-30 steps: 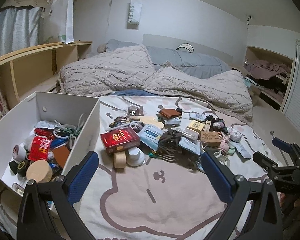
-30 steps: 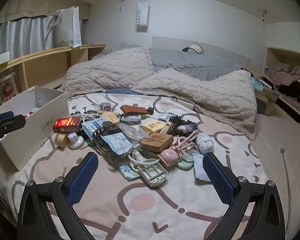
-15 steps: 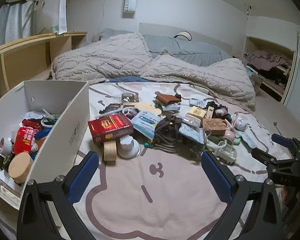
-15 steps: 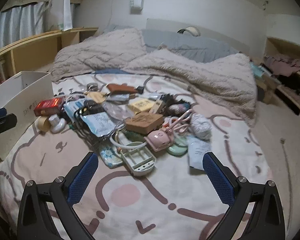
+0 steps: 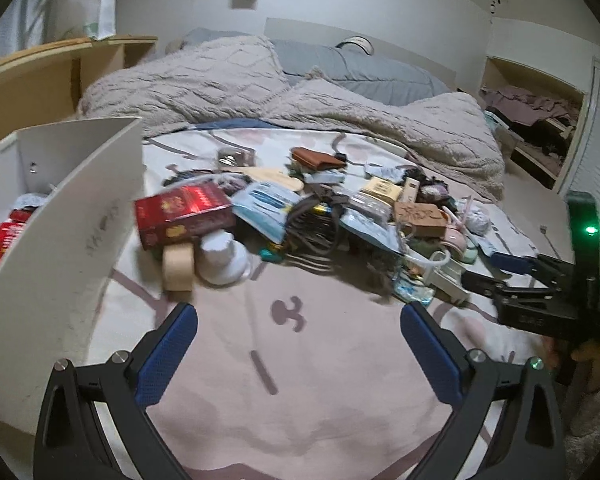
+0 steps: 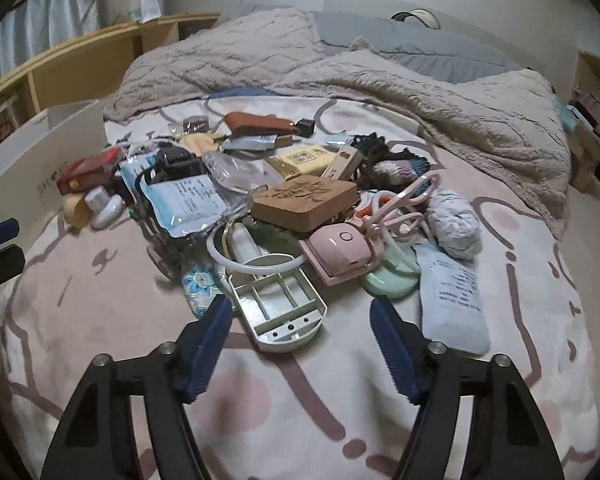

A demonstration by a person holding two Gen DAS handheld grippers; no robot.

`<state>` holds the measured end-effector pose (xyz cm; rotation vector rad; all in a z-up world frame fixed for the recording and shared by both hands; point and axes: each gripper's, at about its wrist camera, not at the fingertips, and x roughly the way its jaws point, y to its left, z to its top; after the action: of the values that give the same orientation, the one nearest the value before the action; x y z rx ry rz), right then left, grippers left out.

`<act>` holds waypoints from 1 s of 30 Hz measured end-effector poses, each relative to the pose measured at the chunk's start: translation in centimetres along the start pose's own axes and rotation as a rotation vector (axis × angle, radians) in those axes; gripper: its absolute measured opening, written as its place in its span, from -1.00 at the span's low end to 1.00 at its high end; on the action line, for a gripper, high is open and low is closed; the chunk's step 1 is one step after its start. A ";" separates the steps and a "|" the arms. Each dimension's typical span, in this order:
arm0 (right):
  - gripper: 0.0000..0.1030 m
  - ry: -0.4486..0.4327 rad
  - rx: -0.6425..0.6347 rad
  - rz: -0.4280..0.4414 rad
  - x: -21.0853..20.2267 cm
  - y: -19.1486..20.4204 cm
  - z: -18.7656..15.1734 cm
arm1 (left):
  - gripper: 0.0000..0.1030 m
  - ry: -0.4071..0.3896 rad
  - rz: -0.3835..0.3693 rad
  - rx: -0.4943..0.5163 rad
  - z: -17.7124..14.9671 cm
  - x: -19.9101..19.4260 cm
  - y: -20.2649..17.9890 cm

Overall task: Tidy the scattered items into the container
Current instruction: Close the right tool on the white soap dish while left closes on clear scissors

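The scattered items lie heaped on the bed sheet (image 6: 100,288), with the white box (image 5: 60,216), the container, standing at the heap's left edge and already holding a red packet (image 5: 4,240). Nearest the right gripper (image 6: 302,344) is a pale compartment tray (image 6: 284,312), just ahead of the fingertips. Since a second ago both cameras have dropped closer to the sheet and the heap fills more of each view. The right jaws, then at full spread, are closing, with nothing yet between them. The left gripper (image 5: 298,340) hangs wide and empty over bare sheet, short of a tape roll (image 5: 176,268) and white cap (image 5: 220,258). Judgement: a pick of the tray is starting; most items remain outside the box.
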<state>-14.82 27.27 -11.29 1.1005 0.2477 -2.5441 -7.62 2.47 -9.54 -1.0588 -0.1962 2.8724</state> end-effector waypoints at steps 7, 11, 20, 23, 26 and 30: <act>0.36 0.063 -0.034 0.056 2.7 0.3 -0.2 | 0.86 0.027 -0.127 0.036 1.1 2.0 -1.7; 0.08 0.076 -0.037 0.076 3.2 0.3 -0.5 | 0.76 0.060 -0.164 0.083 1.8 3.7 -3.1; 0.06 0.050 -0.032 0.098 3.2 0.1 -0.9 | 0.55 0.157 -0.134 0.179 2.7 8.4 -5.6; 0.05 0.045 -0.024 0.107 3.3 0.0 -1.1 | 0.52 0.175 -0.119 0.204 2.7 9.8 -6.3; 0.05 0.043 -0.016 0.116 3.4 -0.1 -1.2 | 0.32 0.197 -0.114 0.223 2.6 11.2 -6.8; 0.05 0.036 -0.024 0.108 3.4 0.0 -1.3 | -0.30 0.225 -0.113 0.221 2.5 12.6 -6.9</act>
<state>-16.11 26.80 -14.63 1.1204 0.2212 -2.4219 -18.64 10.48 -14.71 -1.2677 0.0713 2.5768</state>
